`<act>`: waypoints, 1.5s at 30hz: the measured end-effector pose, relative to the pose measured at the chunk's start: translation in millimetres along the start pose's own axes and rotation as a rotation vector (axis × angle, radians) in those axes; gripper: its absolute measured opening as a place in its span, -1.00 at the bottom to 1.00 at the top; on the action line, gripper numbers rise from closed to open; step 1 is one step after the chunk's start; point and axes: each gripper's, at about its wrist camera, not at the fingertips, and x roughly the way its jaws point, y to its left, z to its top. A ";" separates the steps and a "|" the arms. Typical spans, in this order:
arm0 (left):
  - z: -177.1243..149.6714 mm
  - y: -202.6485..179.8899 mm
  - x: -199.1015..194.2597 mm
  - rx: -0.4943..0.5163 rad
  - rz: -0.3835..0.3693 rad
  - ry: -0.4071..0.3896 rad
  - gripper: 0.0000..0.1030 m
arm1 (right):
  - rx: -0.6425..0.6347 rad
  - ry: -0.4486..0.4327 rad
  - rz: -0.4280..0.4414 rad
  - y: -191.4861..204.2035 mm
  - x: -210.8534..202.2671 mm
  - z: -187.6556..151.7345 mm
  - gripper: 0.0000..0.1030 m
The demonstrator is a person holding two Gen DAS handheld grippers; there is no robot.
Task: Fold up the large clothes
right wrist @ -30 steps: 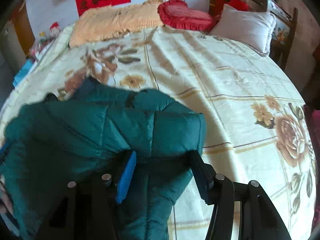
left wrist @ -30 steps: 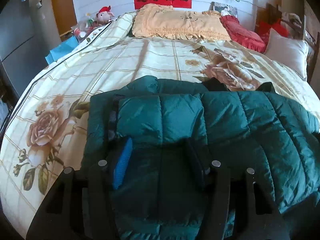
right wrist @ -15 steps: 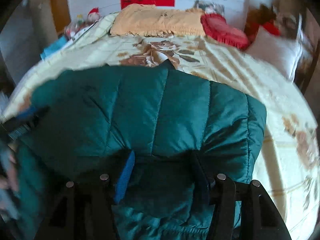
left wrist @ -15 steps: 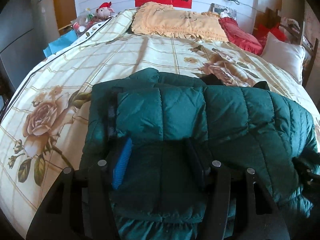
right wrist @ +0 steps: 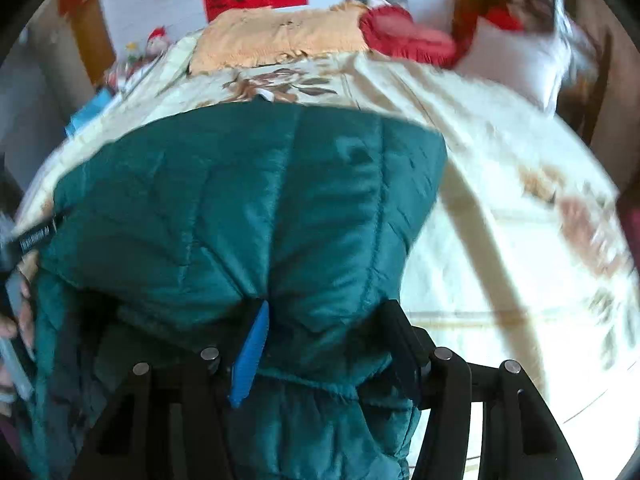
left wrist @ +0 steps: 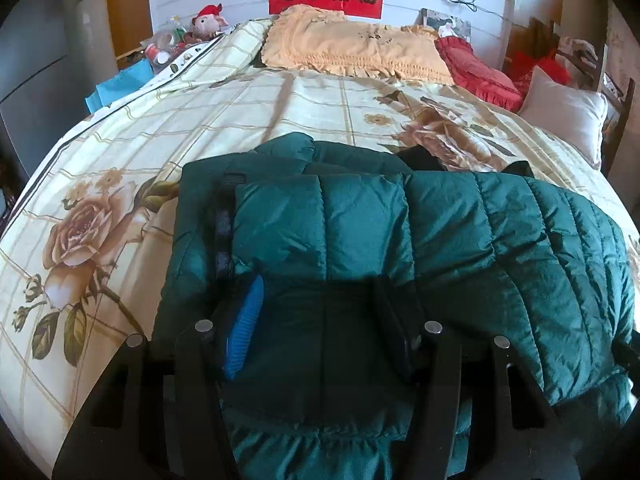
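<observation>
A dark green quilted puffer jacket [left wrist: 400,232] lies on the floral bedspread [left wrist: 200,128], its near hem towards me. My left gripper [left wrist: 320,320] is shut on the jacket's near hem, with fabric bunched between its fingers. In the right wrist view the jacket [right wrist: 248,208] fills the left and middle, lifted and draped. My right gripper [right wrist: 324,336] is shut on the hem there too. That view is blurred by motion. The other hand and its gripper show at the left edge [right wrist: 16,280].
The bed carries an orange frilled pillow [left wrist: 352,48], a red cushion [left wrist: 476,68] and a white pillow [left wrist: 560,116] at its head and right side. A plush toy and clutter [left wrist: 184,36] sit at the far left. Bare bedspread [right wrist: 500,220] lies right of the jacket.
My right gripper has swung left and lifted its part of the jacket up over the rest. My left gripper has held its grip, shifting only slightly.
</observation>
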 end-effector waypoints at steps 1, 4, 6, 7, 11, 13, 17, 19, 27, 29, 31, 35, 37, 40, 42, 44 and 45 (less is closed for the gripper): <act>-0.7 0.0 -3.5 0.003 -0.002 0.007 0.10 | 0.012 -0.002 0.012 -3.6 -3.3 0.3 0.07; -3.3 6.6 -10.2 -0.025 -0.037 0.009 0.10 | 0.033 -0.057 -0.005 -8.7 -27.7 5.2 0.07; -4.3 11.7 -8.9 -0.053 -0.064 0.011 0.10 | 0.059 -0.116 -0.013 -9.7 -45.9 9.4 0.07; -4.4 12.1 -7.1 -0.057 -0.068 0.013 0.10 | 0.063 -0.132 -0.005 -7.1 -51.2 11.5 0.07; -4.0 8.0 -3.7 -0.048 -0.054 0.011 0.15 | -0.001 -0.110 -0.006 17.6 -37.1 24.3 0.07; -3.7 6.1 -1.6 -0.031 -0.050 0.007 0.17 | -0.026 -0.063 -0.034 25.5 -16.2 22.9 0.07; -3.6 8.9 -1.9 -0.031 -0.062 0.007 0.17 | -0.025 -0.039 -0.067 27.5 10.2 15.2 0.13; -4.5 9.2 -5.8 -0.020 -0.054 0.010 0.17 | -0.022 -0.035 -0.069 28.0 1.5 16.4 0.12; -21.4 18.0 -41.4 0.010 -0.057 -0.007 0.17 | -0.035 -0.084 -0.043 21.9 -46.7 0.4 0.12; -27.1 20.9 -50.1 0.014 -0.056 -0.012 0.17 | -0.058 -0.058 -0.061 23.0 -39.8 -5.2 0.12; -33.6 25.9 -59.3 0.005 -0.051 -0.016 0.17 | -0.056 -0.020 -0.085 19.6 -26.5 -9.7 0.13; -42.3 39.5 -73.9 -0.023 -0.051 -0.006 0.17 | -0.005 -0.007 -0.059 13.0 -23.5 -11.9 0.13; -47.5 47.7 -82.3 -0.036 -0.057 -0.005 0.17 | -0.008 -0.026 -0.036 15.5 -38.2 -14.2 0.13; -56.5 58.1 -93.8 -0.041 -0.056 -0.020 0.17 | -0.039 -0.052 -0.022 24.0 -57.6 -19.6 0.13; -65.0 65.5 -100.7 -0.048 -0.055 -0.020 0.17 | -0.071 -0.051 -0.001 34.3 -67.5 -24.6 0.16; -72.6 72.2 -103.9 -0.068 -0.069 -0.005 0.17 | -0.094 -0.049 0.018 43.9 -73.3 -30.7 0.23; -76.0 74.2 -104.4 -0.079 -0.077 0.003 0.17 | -0.099 -0.048 0.026 47.0 -74.2 -32.3 0.24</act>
